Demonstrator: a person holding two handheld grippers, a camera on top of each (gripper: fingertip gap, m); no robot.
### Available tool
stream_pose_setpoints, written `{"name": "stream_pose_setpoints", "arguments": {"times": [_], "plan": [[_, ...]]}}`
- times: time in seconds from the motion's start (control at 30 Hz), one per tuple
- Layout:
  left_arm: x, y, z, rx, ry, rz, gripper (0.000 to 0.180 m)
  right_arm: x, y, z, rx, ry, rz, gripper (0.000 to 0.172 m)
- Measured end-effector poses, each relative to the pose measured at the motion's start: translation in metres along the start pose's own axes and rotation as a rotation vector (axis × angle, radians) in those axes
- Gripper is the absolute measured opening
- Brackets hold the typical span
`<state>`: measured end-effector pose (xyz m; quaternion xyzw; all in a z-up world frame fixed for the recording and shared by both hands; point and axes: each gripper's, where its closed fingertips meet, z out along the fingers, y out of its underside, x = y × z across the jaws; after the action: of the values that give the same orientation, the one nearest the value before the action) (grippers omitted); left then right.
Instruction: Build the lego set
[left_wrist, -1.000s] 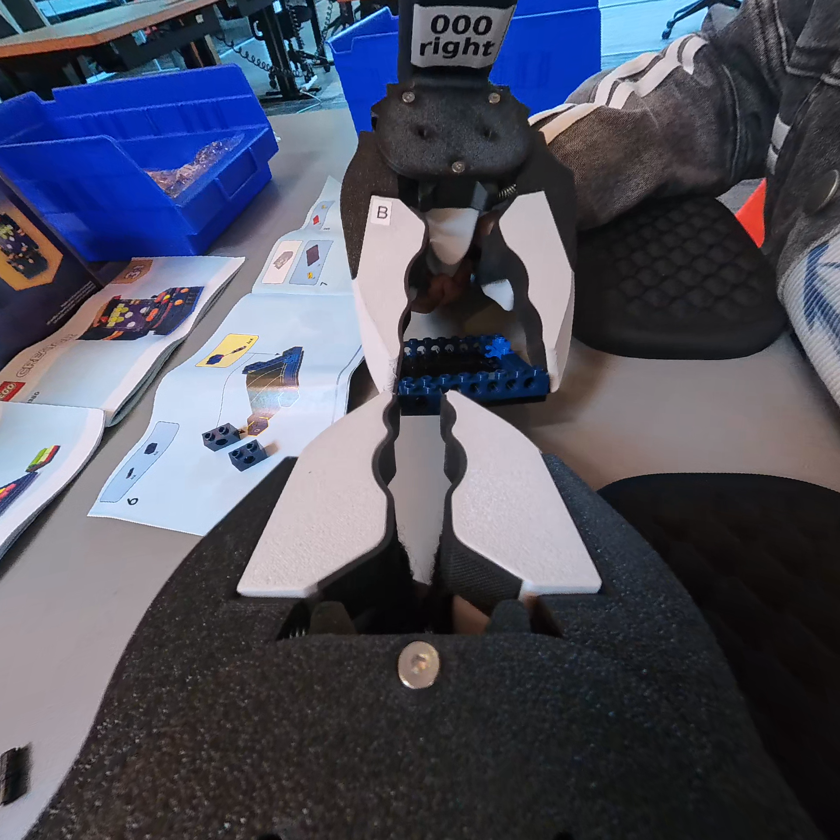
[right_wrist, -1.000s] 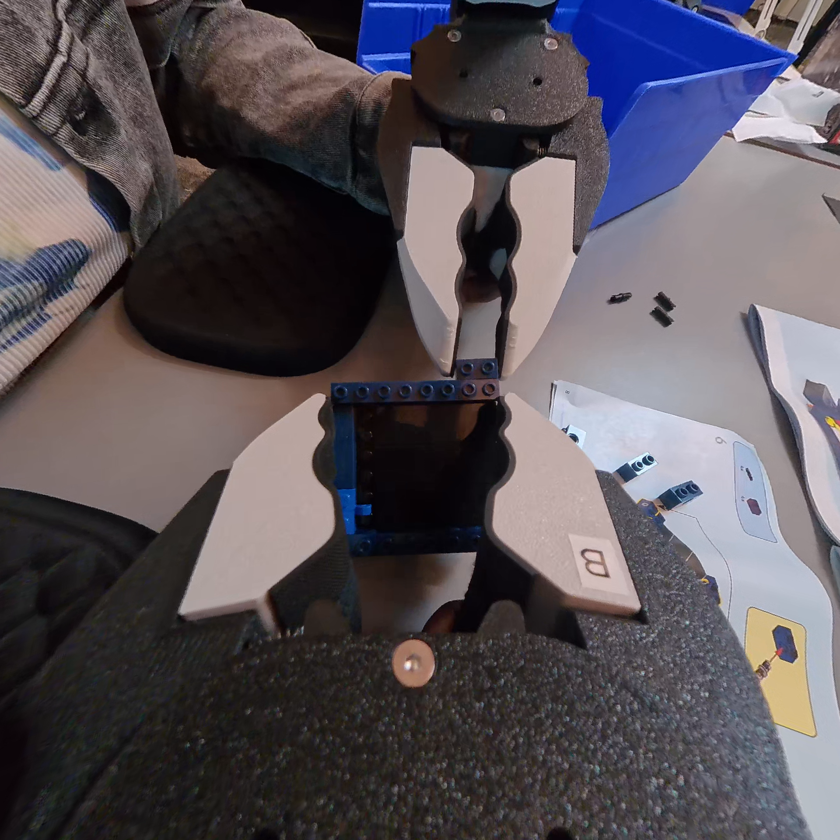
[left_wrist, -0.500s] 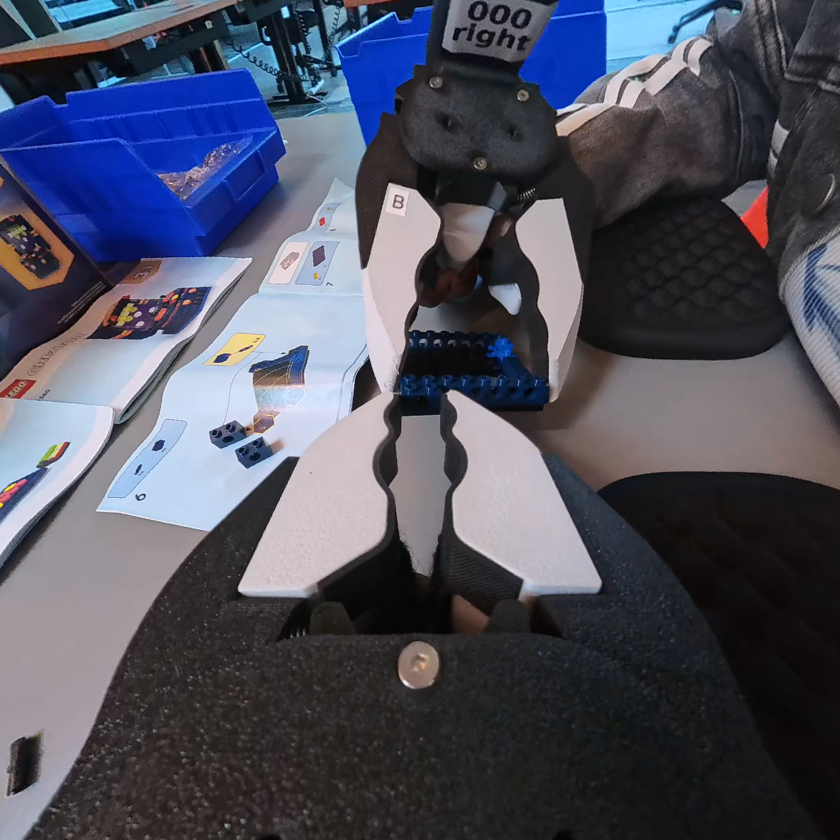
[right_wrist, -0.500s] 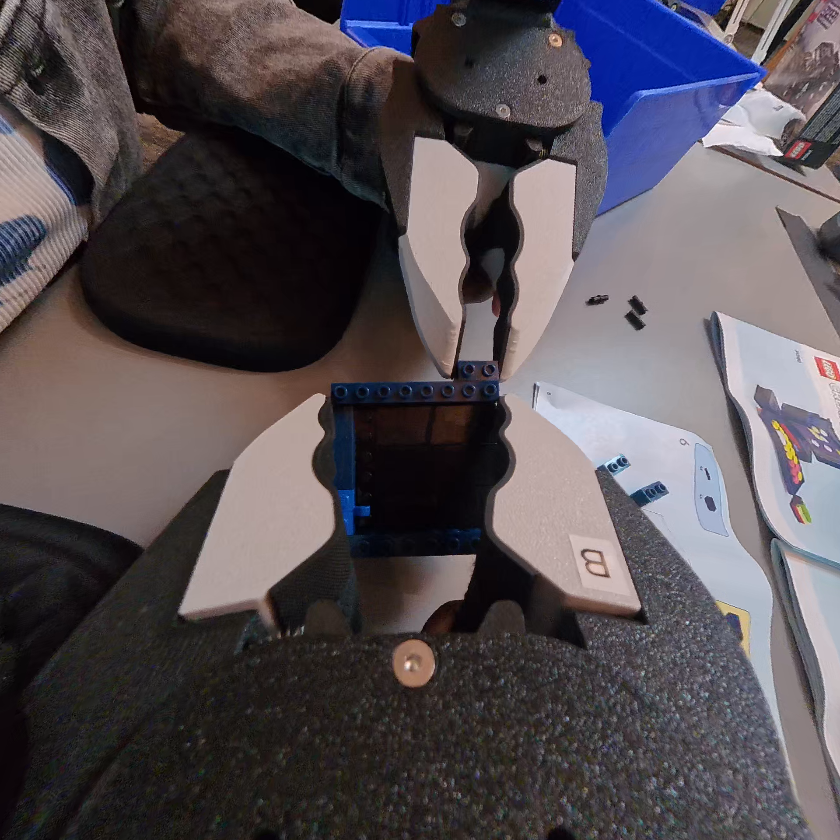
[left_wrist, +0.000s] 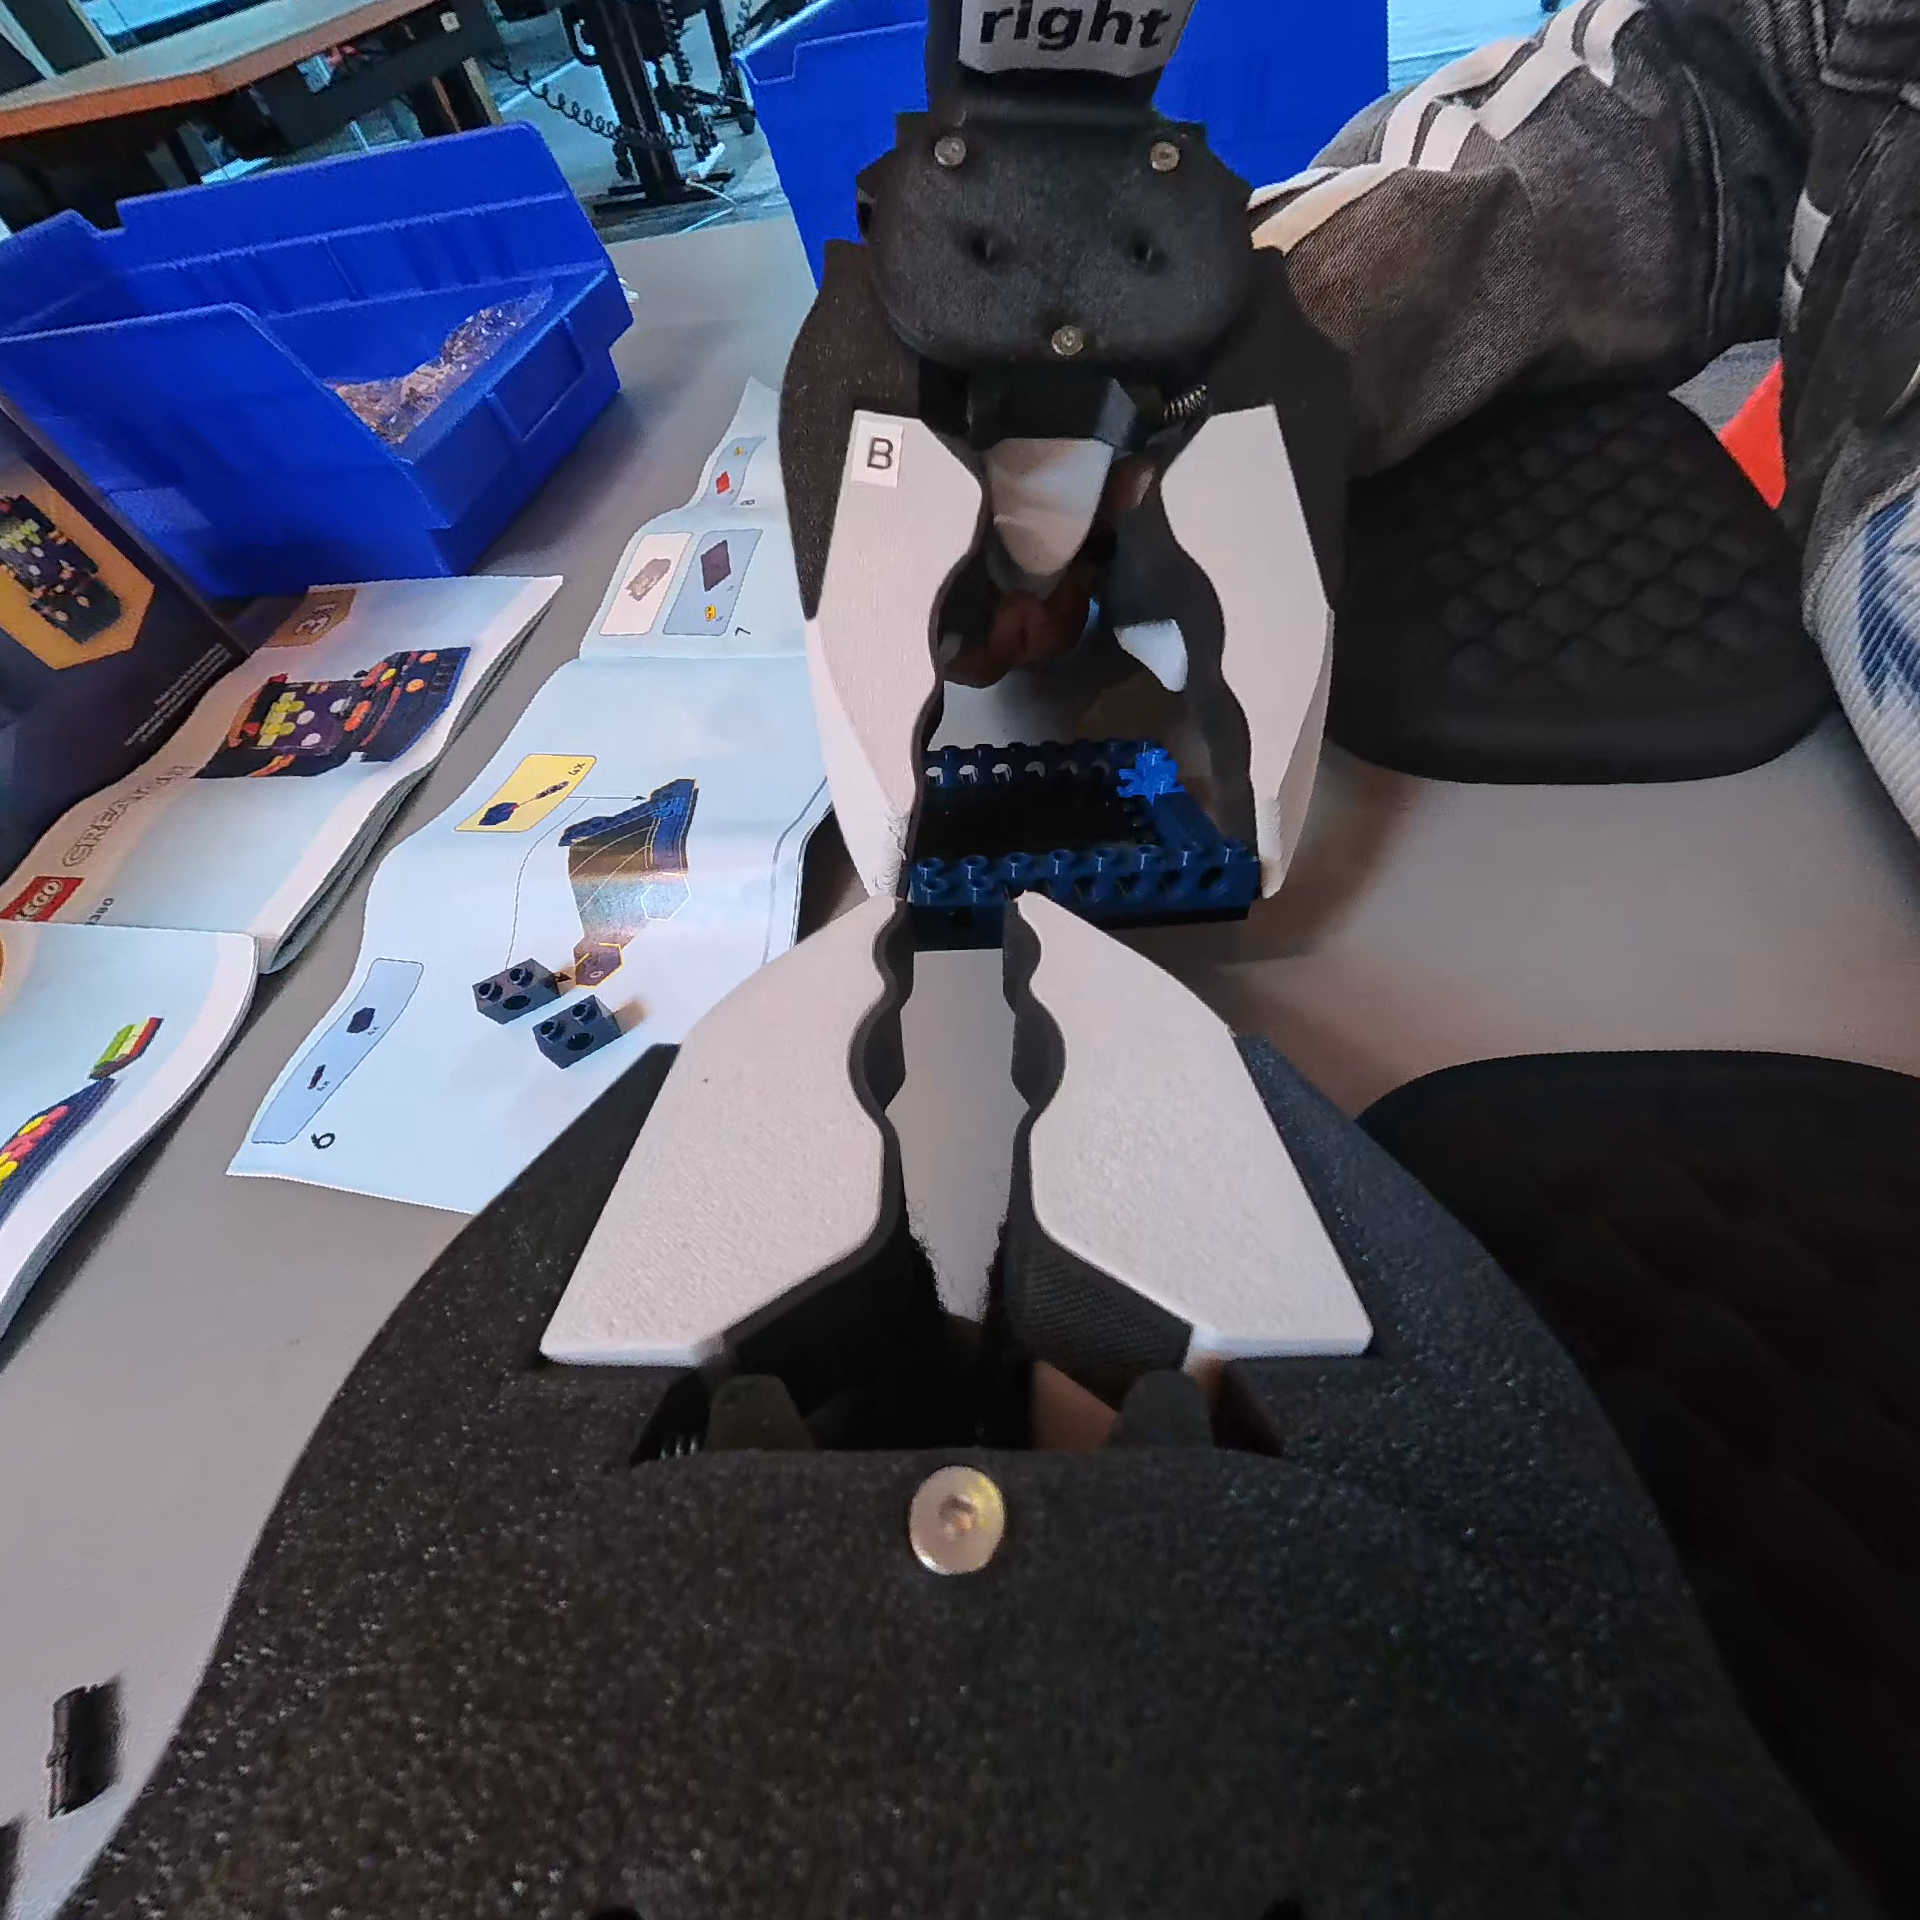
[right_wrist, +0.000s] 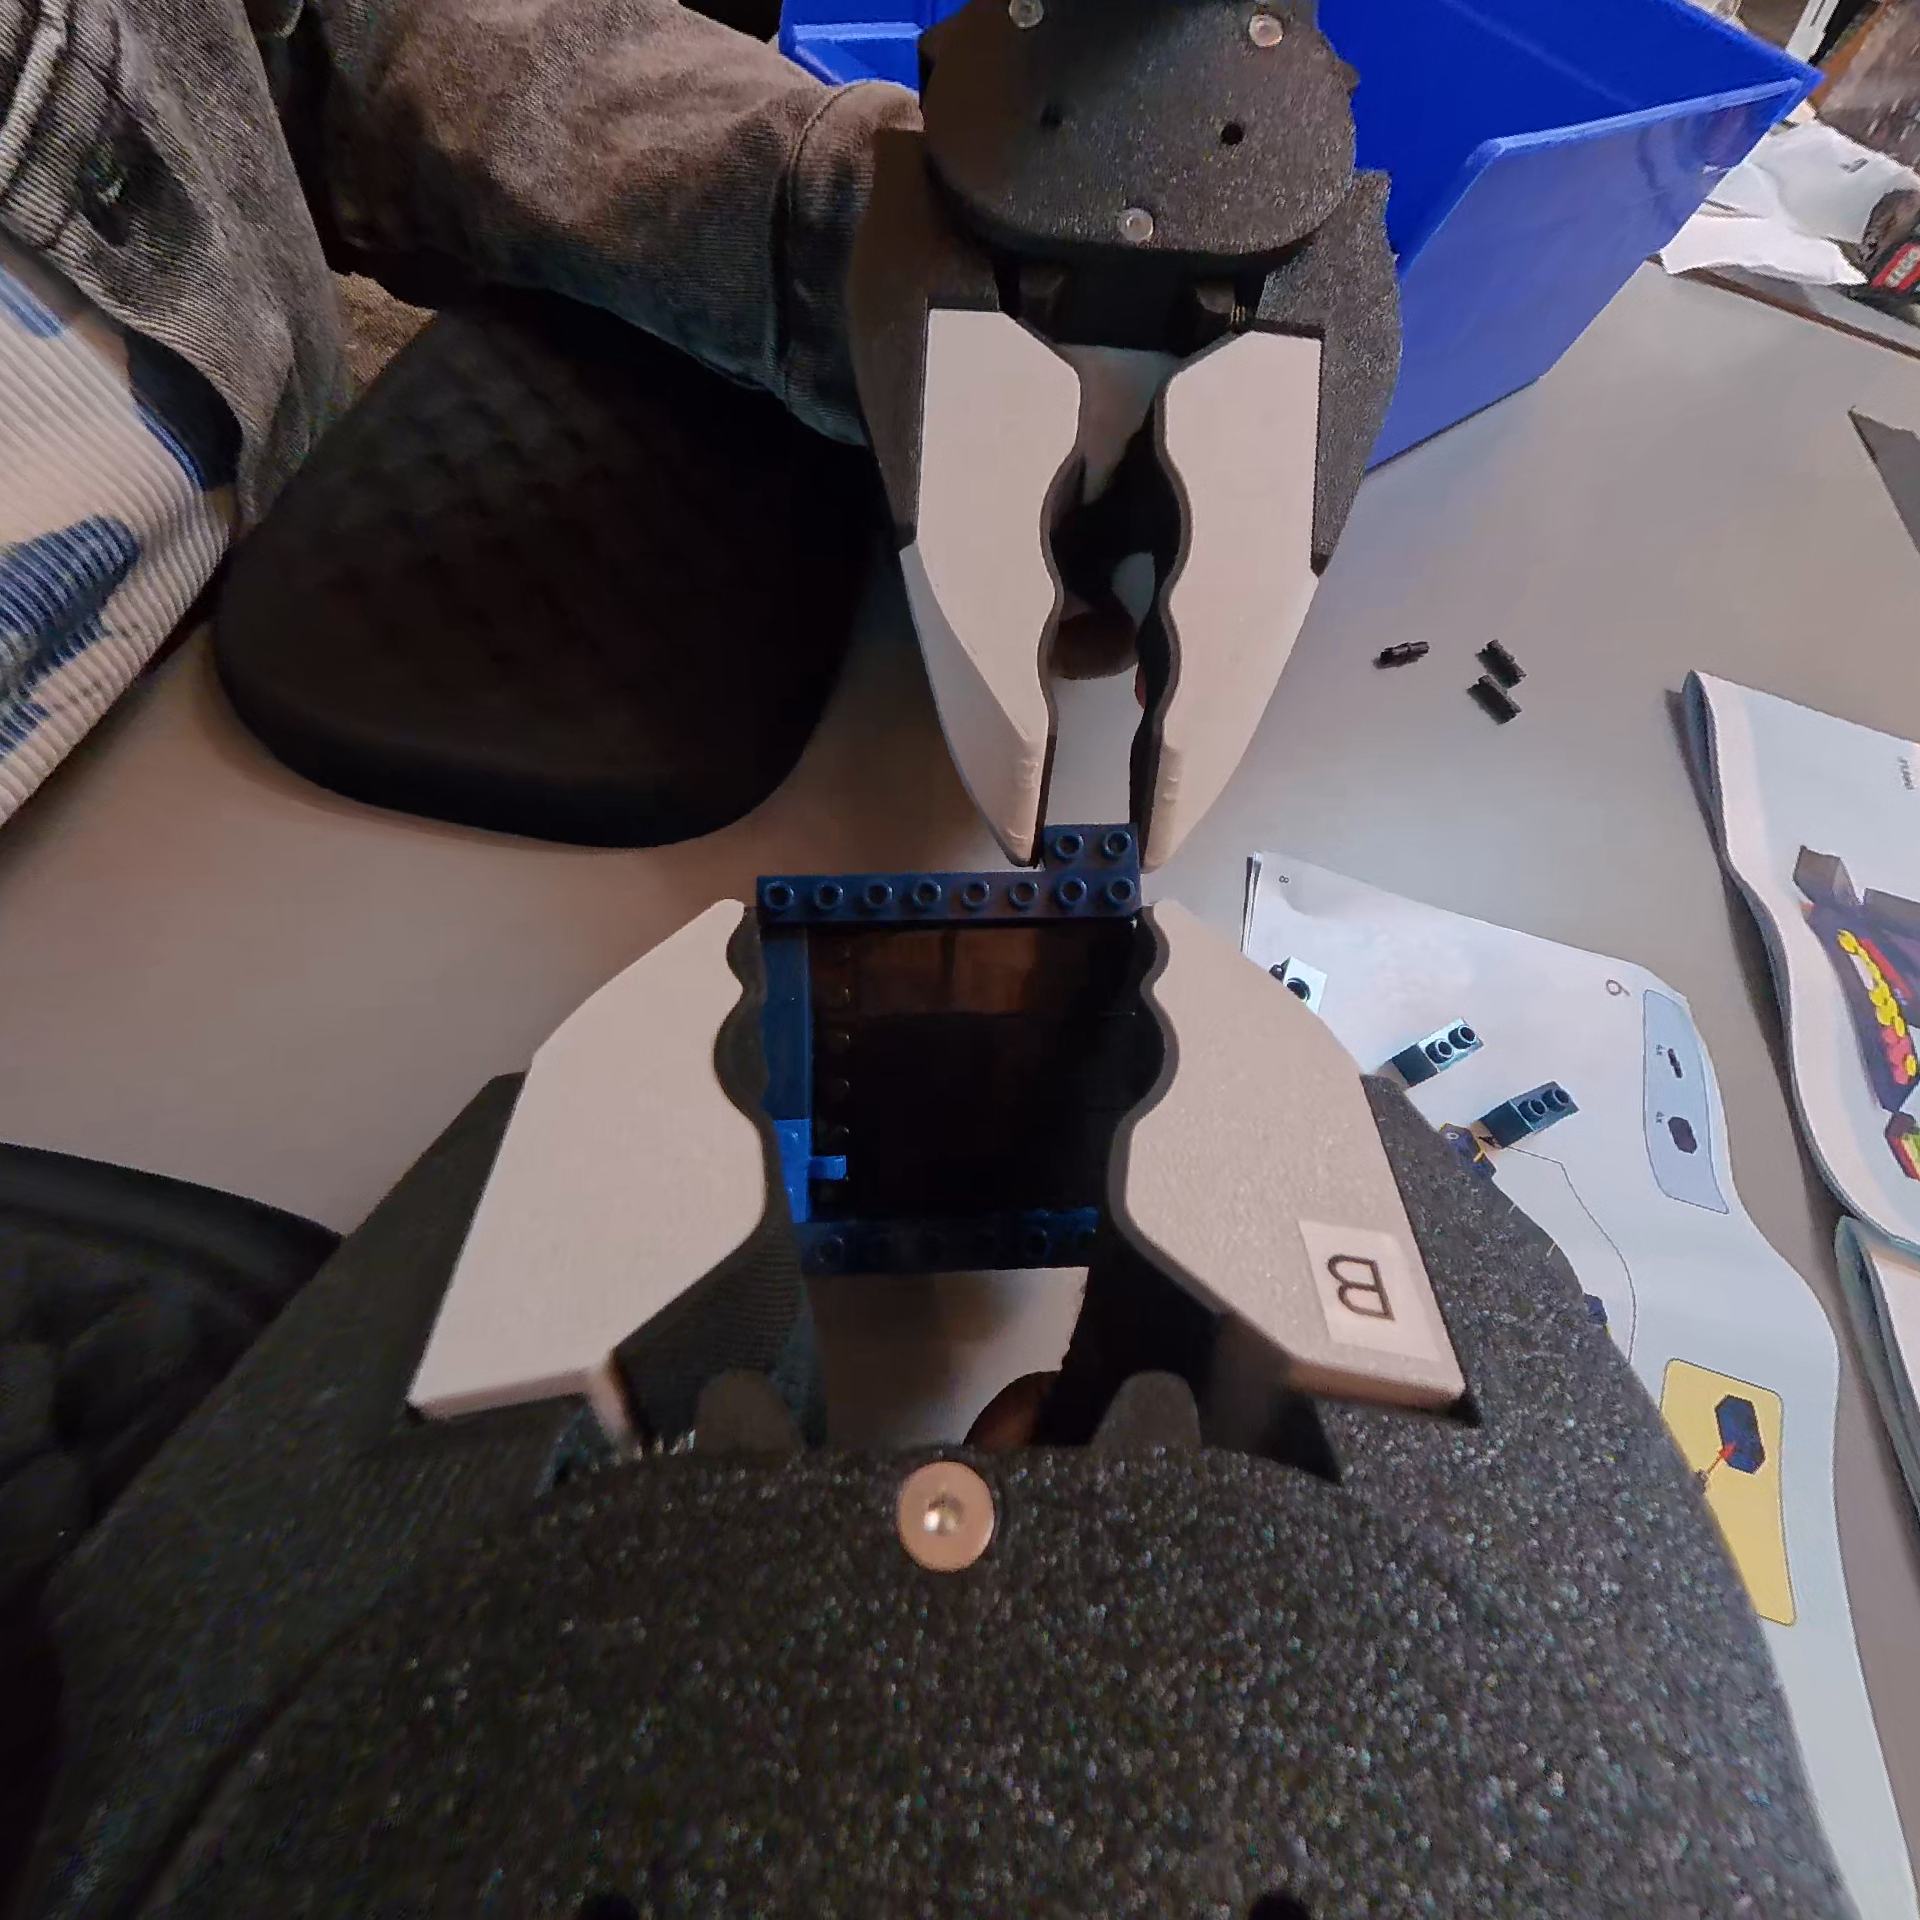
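little has moved since a second ago: both grippers keep their places on the frame, fingers unchanged. the view has only crept closer and tilted a bit, so the booklets sit slightly elsewhere in both wrist views.

right gripper (right_wrist: 956, 1049): fingers spread wide and pressed on the two opposite sides of the frame (right_wrist: 951, 899), a square dark-blue brick frame with a dark centre and a lighter blue piece at one corner. the frame sits between the fingers, low over the desk (right_wrist: 312, 987); whether it rests on the desk i cannot tell.

left gripper (left_wrist: 956, 920): fingers nearly together, pinching a small dark-blue brick (right_wrist: 1091, 844) at the frame's far corner, flush against the studded edge. both pads touch its sides.

around: two loose dark bricks (left_wrist: 545, 1008) lie on an open instruction sheet (left_wrist: 665, 727), well apart from the frame. blue bins (left_wrist: 312, 343) behind, a boxed set at the left edge, black pads (right_wrist: 540, 582) under the person's sleeves (right_wrist: 582, 187). three tiny black pins (right_wrist: 1475, 670) on the desk.

judgement: steady hold, brick seated or being pressed on.
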<state>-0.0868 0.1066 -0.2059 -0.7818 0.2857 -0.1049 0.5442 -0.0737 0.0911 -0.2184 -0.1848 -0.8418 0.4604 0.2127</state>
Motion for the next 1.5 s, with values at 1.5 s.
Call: {"name": "stream_pose_setpoints", "arguments": {"times": [1.5], "plan": [[-0.011, -0.004, -0.002, 0.029, -0.086, -0.002, 0.037, 0.011, 0.013, 0.002, -0.060, 0.056, 0.117, 0.076]]}}
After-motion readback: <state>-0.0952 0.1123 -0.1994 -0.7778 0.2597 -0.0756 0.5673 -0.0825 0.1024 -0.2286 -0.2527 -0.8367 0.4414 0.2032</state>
